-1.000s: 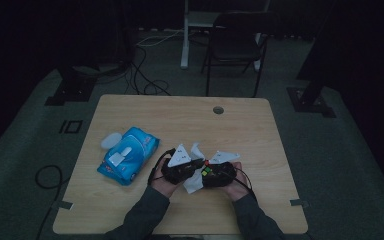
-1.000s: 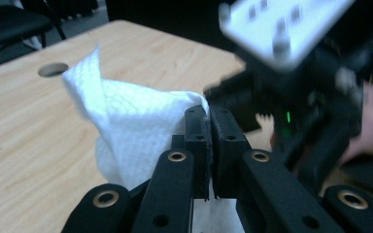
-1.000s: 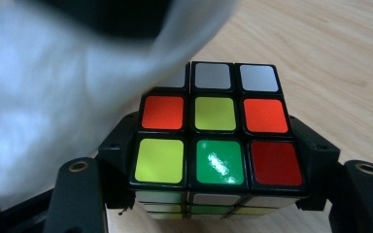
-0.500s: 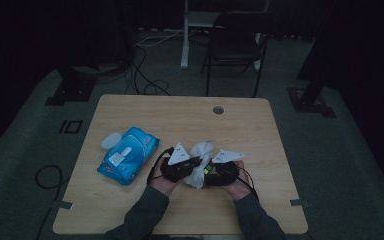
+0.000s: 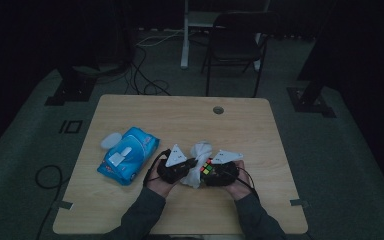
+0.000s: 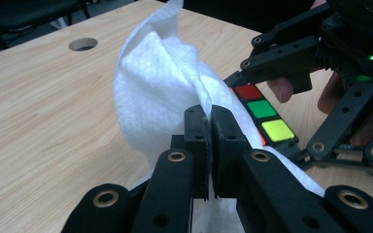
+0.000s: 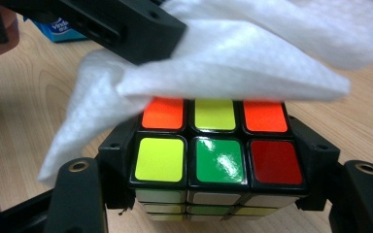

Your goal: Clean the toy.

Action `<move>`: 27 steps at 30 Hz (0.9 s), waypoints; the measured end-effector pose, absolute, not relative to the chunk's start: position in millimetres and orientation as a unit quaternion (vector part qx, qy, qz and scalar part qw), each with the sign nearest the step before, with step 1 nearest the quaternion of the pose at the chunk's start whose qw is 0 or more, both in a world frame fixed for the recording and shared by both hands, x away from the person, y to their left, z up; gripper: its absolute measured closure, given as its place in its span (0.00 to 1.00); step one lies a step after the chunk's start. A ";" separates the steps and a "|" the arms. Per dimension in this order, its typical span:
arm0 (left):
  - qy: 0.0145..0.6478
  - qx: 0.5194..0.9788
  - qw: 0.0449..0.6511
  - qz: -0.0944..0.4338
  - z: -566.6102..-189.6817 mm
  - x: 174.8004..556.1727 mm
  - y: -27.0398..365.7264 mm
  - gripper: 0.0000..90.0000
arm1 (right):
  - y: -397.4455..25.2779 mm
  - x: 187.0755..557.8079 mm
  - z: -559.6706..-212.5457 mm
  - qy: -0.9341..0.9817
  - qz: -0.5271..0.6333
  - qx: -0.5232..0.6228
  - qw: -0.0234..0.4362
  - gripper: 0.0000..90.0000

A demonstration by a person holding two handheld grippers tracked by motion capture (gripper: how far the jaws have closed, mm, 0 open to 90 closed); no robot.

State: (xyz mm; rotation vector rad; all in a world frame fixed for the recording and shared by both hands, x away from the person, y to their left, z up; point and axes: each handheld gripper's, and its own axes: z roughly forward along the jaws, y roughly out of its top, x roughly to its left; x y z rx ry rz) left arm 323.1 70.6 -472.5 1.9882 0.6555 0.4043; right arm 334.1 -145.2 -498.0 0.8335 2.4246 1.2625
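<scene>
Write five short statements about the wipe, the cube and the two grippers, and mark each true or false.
1. The left gripper is shut on the white wipe. True.
2. The right gripper holds the puzzle cube between its jaws. True.
3. The wipe lies flat on the table, away from the cube. False: it is lifted and drapes over the cube's top face.
4. The blue wipes pack sits to the right of the right gripper in the high view. False: it lies left of the left gripper.
5. The cube's near row in the right gripper view reads yellow, green, red. True.
</scene>
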 end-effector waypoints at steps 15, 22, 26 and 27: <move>0.292 0.819 0.473 0.144 -495.6 324.9 75.9 0.98 | -159.7 338.3 -488.0 0.804 0.485 0.326 0.109 0.38; 0.294 0.810 0.489 0.135 -497.2 327.1 76.4 0.98 | -164.5 337.9 -479.4 0.796 0.494 0.332 0.109 0.38; 0.287 0.814 0.485 0.143 -497.5 327.5 77.0 0.98 | -166.0 339.4 -477.4 0.791 0.500 0.336 0.106 0.38; 0.285 0.814 0.484 0.146 -497.9 327.7 77.1 0.98 | -166.0 339.9 -477.2 0.790 0.501 0.336 0.105 0.38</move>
